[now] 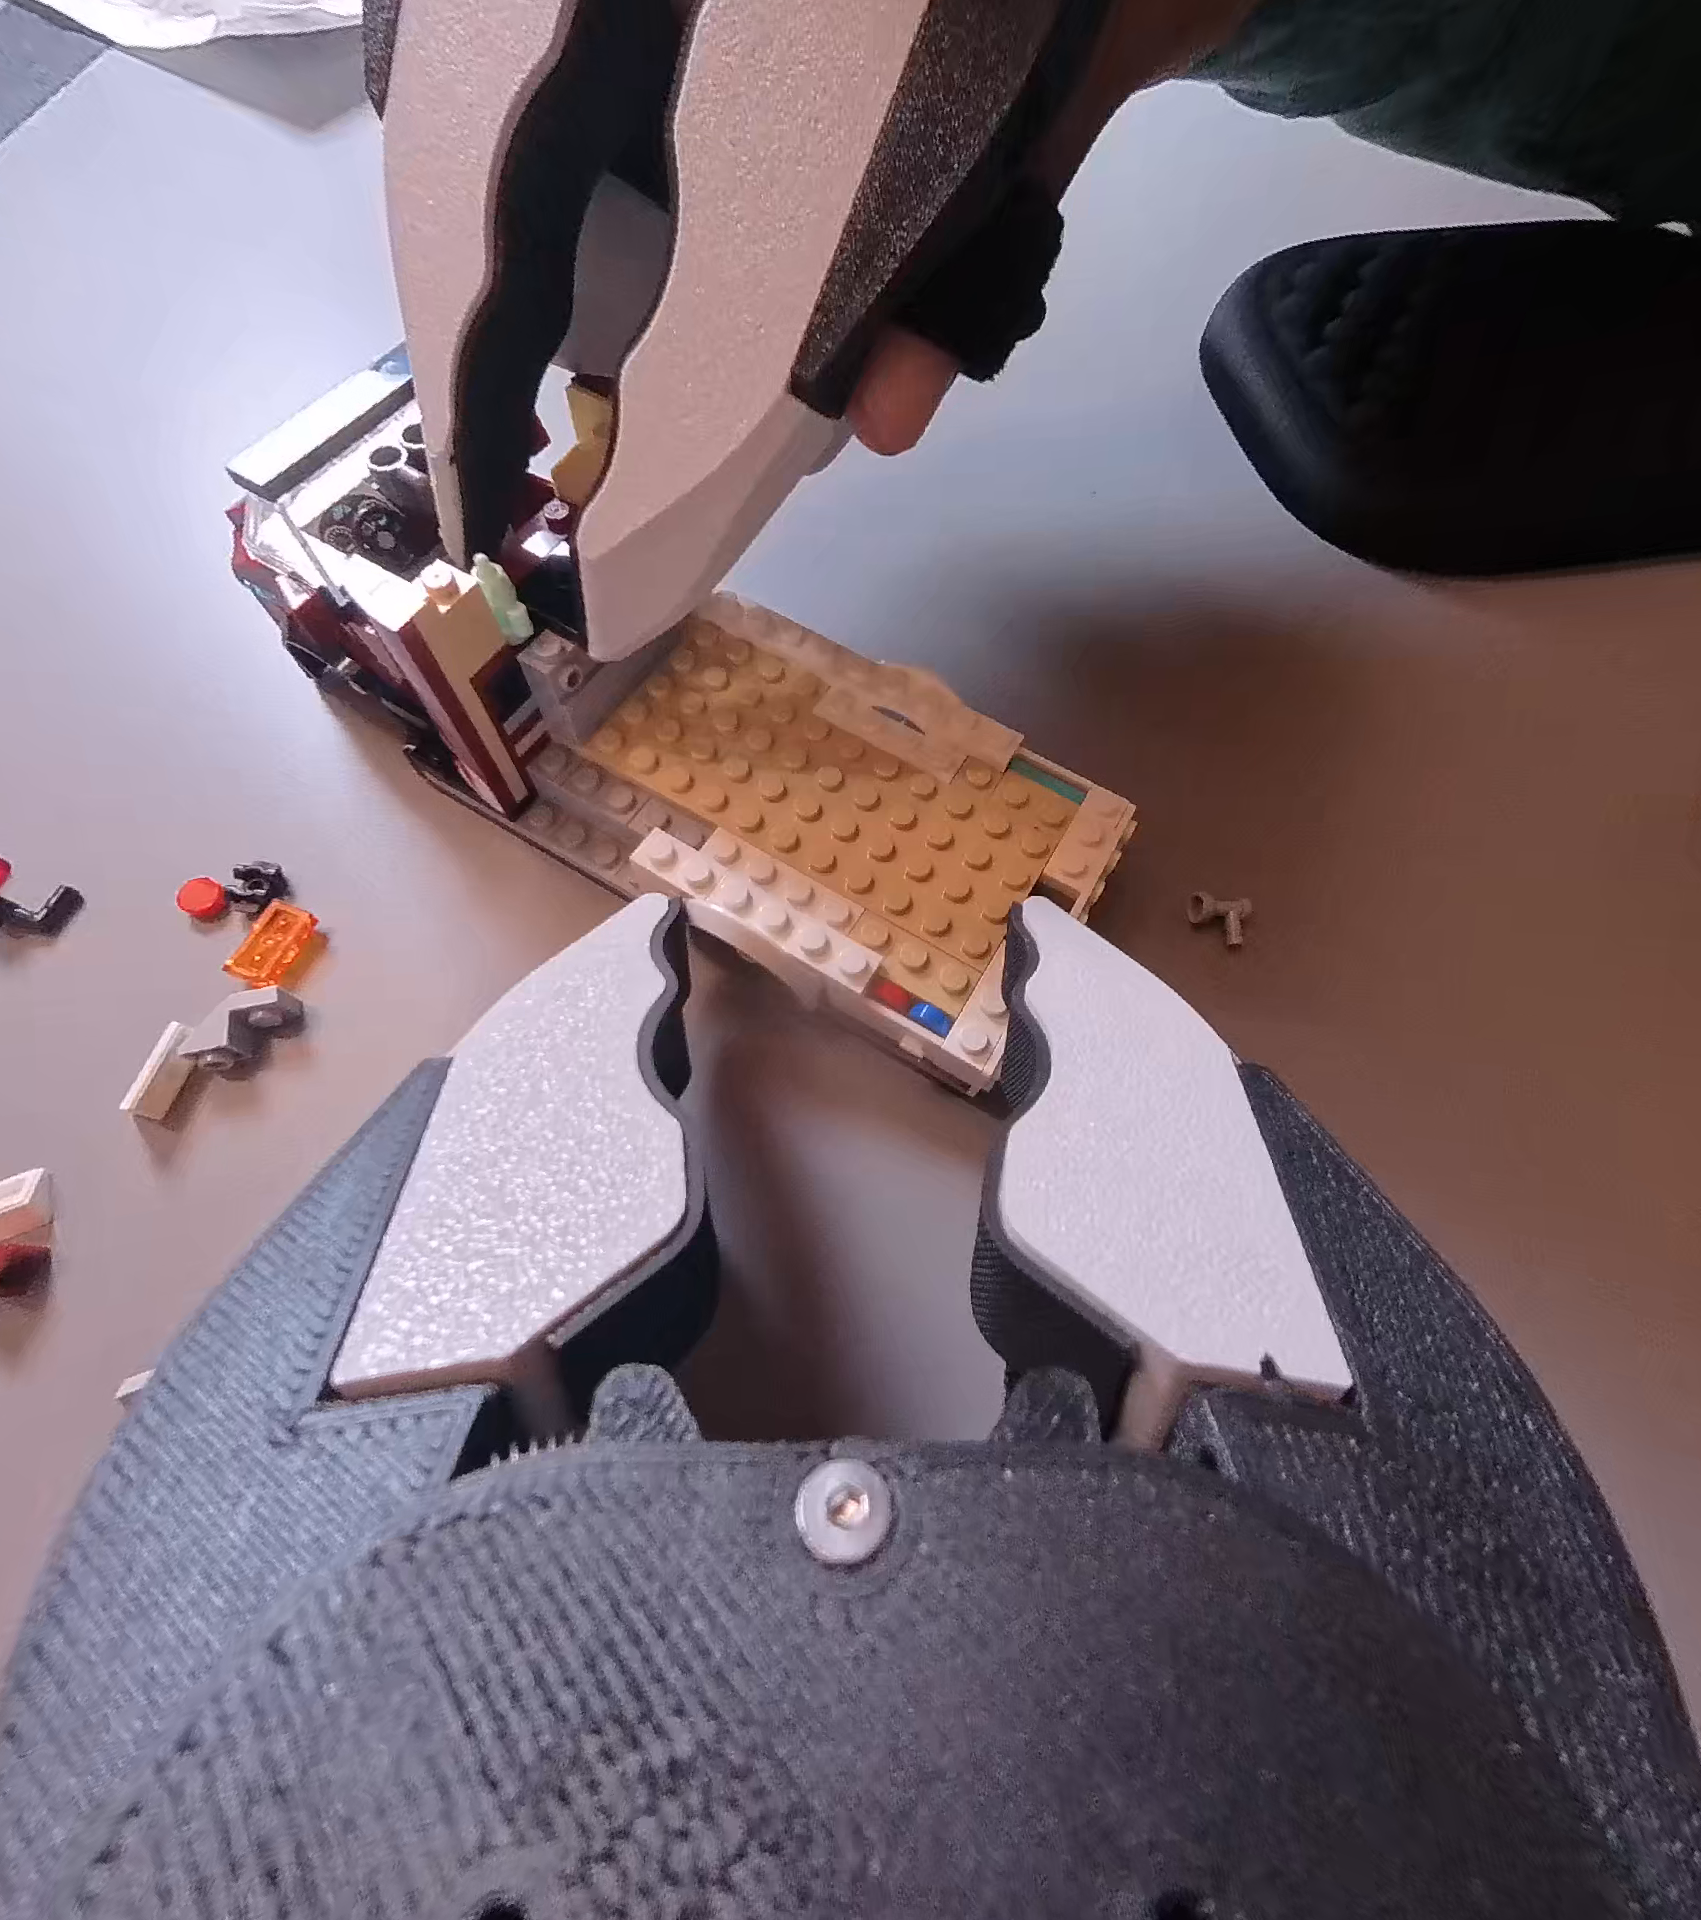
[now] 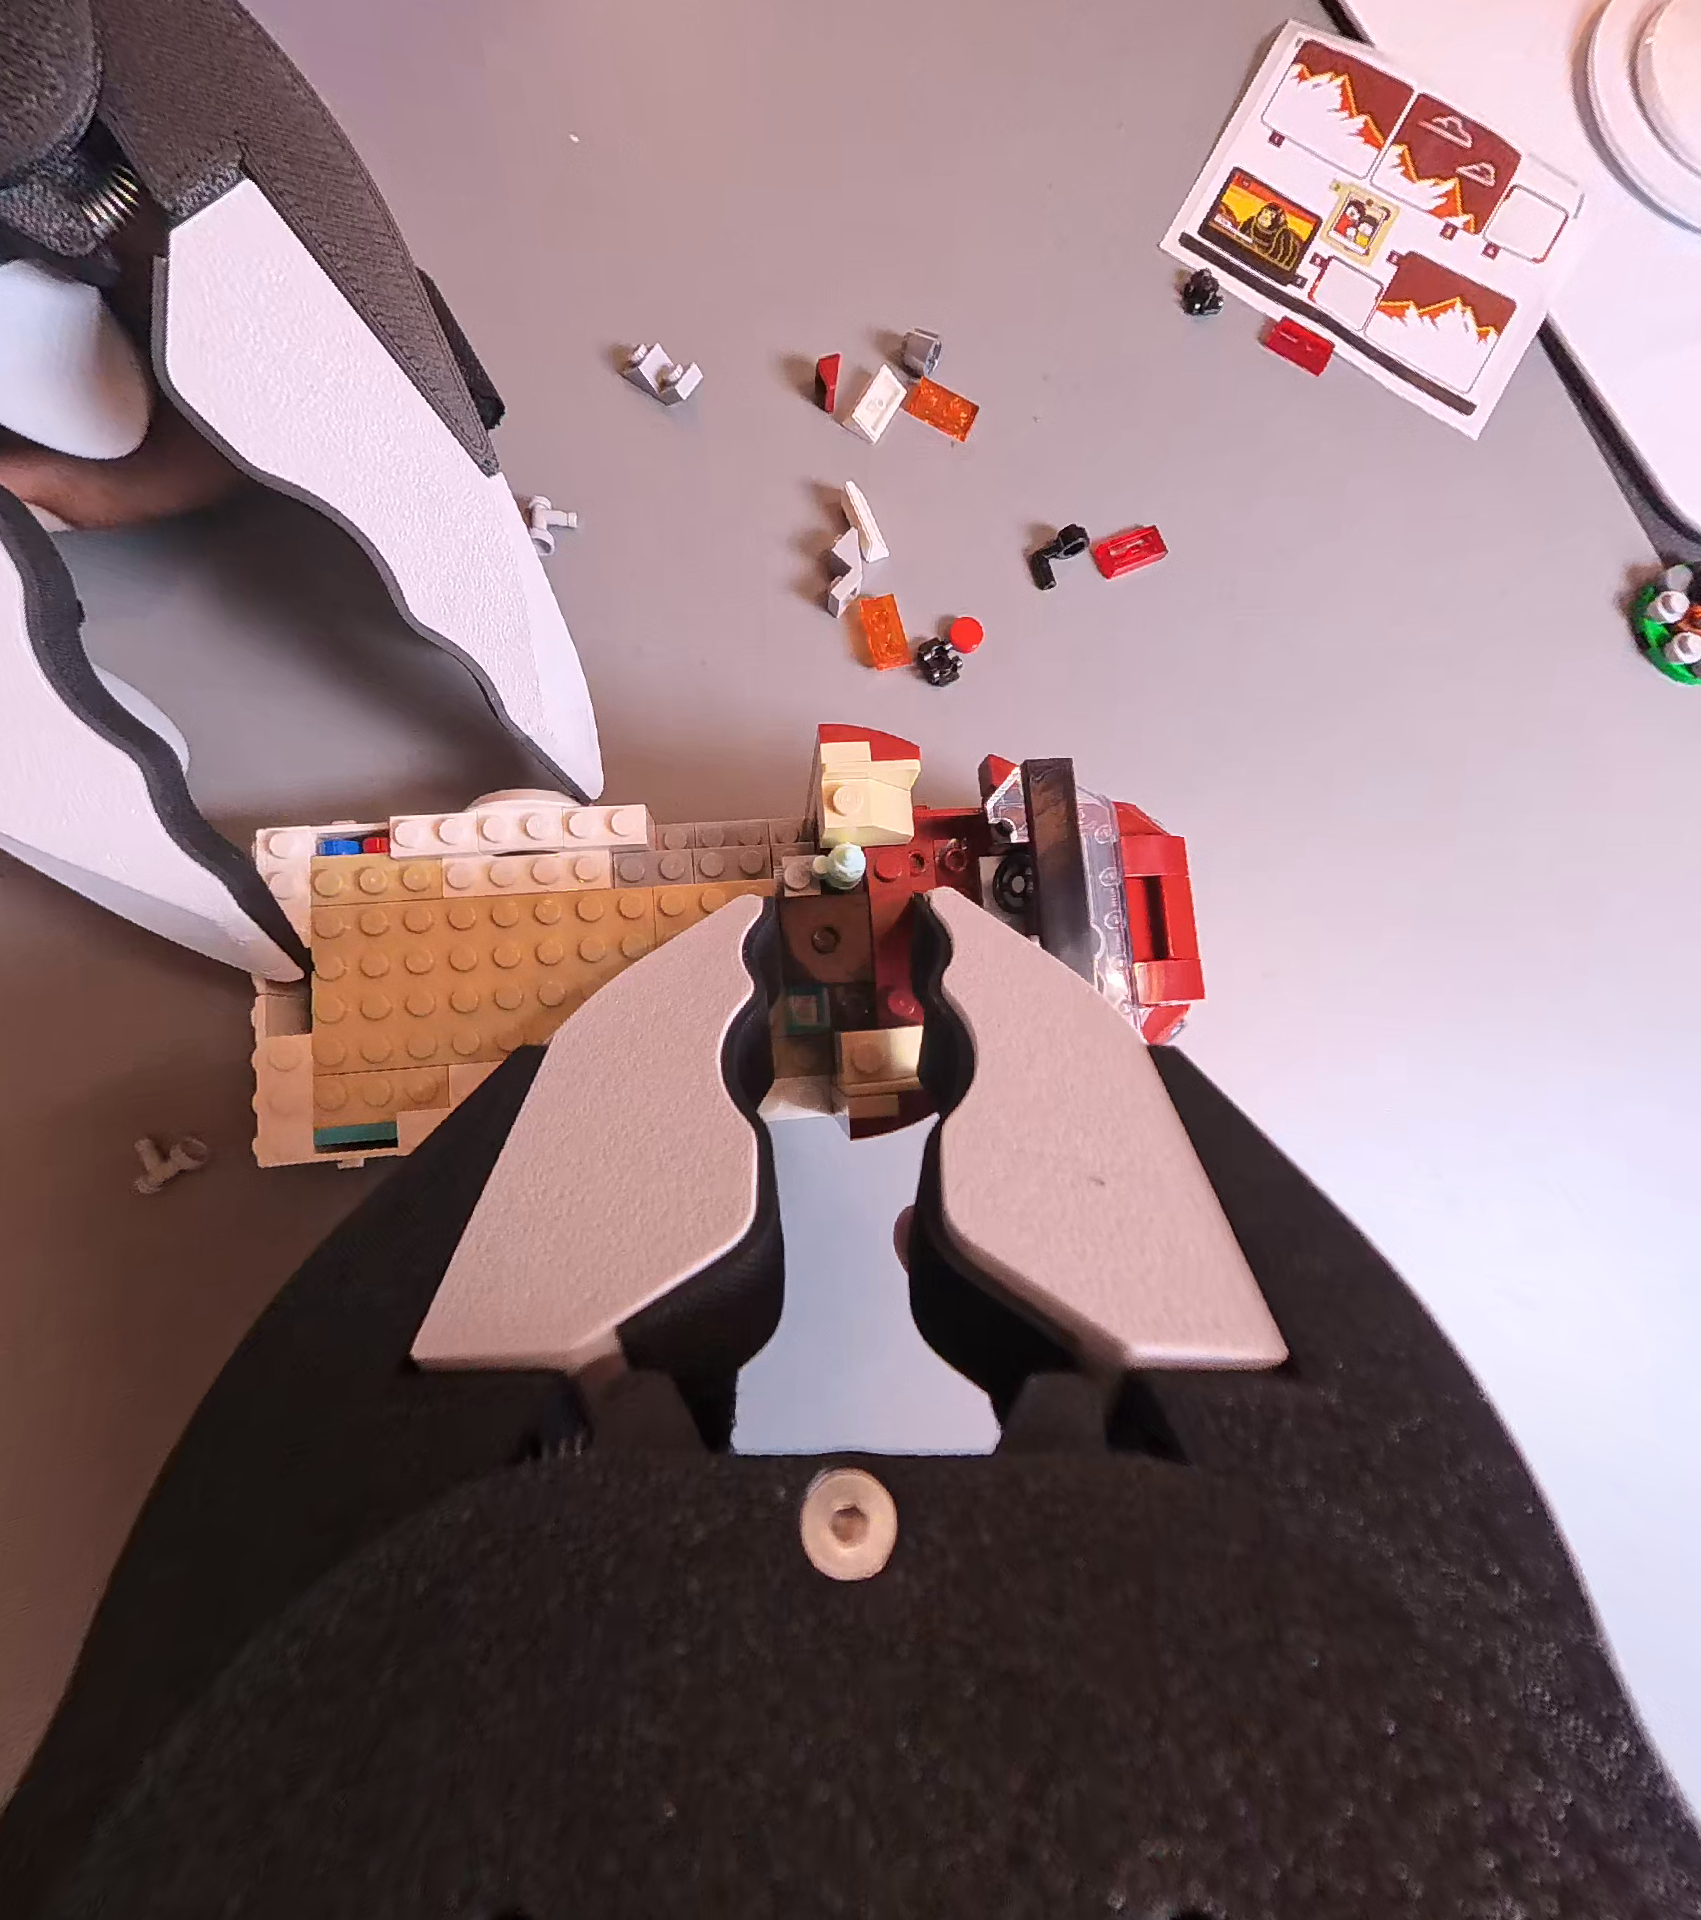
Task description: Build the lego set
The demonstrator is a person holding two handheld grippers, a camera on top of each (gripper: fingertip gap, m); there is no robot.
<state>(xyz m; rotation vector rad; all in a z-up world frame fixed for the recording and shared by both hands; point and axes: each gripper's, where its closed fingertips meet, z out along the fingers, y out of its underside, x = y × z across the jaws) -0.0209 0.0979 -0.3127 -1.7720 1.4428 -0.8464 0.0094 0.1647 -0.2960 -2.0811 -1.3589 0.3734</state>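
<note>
Bracing lego truck (image 1: pixel 825 831), cab end (apparently) pinched

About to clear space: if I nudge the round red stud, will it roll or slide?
The red stud looks tiny and flat-lying, so it would probably slide, not roll. Likely very light, it may skitter into the black piece beside it.

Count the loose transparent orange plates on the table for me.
2. One orange plate lies in the farther cluster beside a white tile; the other lies nearer the truck model, next to the red round stud. The grippers may hide more.
</note>
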